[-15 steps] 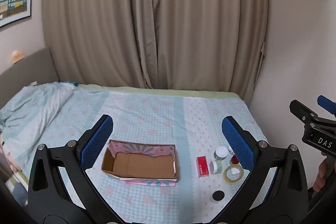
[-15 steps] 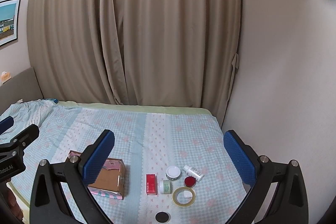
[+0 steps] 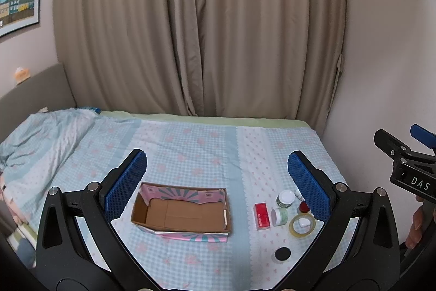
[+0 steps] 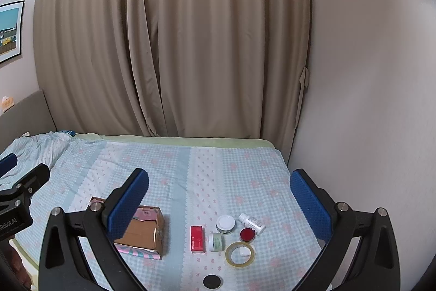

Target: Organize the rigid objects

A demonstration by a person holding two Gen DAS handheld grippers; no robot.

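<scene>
One cardboard box [image 3: 181,213] lower centre; seven small items lower right, including one red carton [image 3: 262,216], one tape ring [image 3: 302,225]. Left gripper [image 3: 216,187], right gripper [image 4: 219,202]: both spread wide, holding nothing.

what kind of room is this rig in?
Most likely a bedroom: a bed with a checked sheet serves as the work surface, a padded headboard stands at its left, and floor-length curtains hang behind.

Box [image 3: 181,214] left of jars [image 3: 285,197], apparently apart
</scene>
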